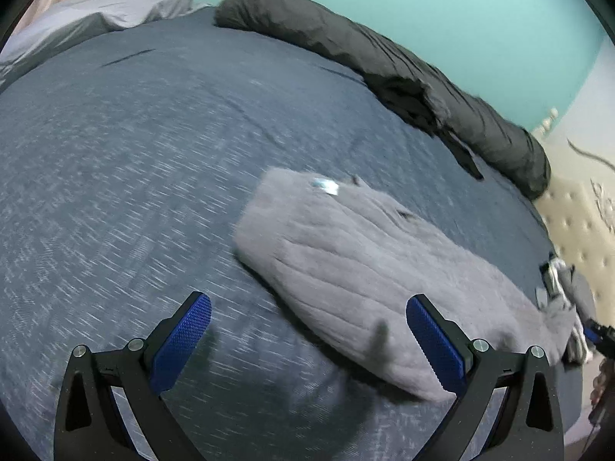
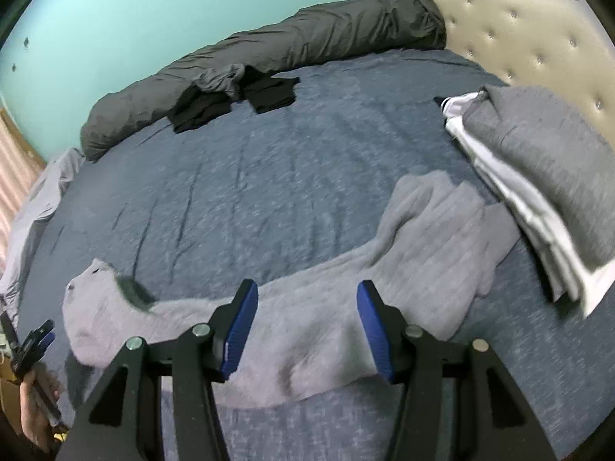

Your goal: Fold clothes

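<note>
A bedroom in a home. A wide bed (image 2: 269,161) under a blue-grey cover fills both views, backed by a cream button-tufted headboard (image 2: 538,38) with carved white trim. A long dark bolster (image 2: 292,46) lies along a turquoise wall (image 2: 153,7), folded clothes (image 2: 538,176) are stacked near the headboard, and a pink curtain (image 2: 15,176) hangs at one side.

A bed (image 2: 269,176) with a blue-grey cover carries everything. A light grey ribbed garment (image 2: 307,319) lies stretched across its near side, just beside a stack of folded clothes (image 2: 538,176) by the headboard. Along the far edge lie a dark rolled duvet (image 2: 307,42) and some black clothes (image 2: 230,100).
</note>
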`<move>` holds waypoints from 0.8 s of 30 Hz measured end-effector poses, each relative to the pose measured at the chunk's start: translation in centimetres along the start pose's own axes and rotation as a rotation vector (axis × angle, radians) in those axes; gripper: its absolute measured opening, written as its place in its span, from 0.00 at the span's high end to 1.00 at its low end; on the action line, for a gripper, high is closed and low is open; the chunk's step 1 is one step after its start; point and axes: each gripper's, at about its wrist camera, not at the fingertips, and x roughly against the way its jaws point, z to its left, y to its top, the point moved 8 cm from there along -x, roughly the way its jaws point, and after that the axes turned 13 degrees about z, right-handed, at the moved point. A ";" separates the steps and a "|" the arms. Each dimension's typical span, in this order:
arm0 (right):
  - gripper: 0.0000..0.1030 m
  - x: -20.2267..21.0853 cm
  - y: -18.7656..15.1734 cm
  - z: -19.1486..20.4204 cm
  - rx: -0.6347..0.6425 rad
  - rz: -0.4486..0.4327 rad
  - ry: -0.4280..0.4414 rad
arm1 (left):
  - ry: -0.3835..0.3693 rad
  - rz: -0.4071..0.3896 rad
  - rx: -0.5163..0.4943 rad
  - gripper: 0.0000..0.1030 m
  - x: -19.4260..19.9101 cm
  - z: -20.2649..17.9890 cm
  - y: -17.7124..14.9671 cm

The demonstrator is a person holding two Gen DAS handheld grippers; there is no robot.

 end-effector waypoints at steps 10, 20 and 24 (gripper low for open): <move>0.47 0.4 -3.4 -0.6 -0.014 -0.003 0.049 | -0.049 0.086 -0.013 0.00 -1.5 -2.8 -0.6; 0.47 -0.2 -4.9 -1.7 -0.024 0.006 0.075 | -0.094 0.214 0.018 0.00 -5.8 -3.1 -2.3; 0.47 -0.8 -5.1 -1.8 -0.026 0.013 0.082 | -0.104 0.247 0.031 0.00 -7.2 -3.0 -3.1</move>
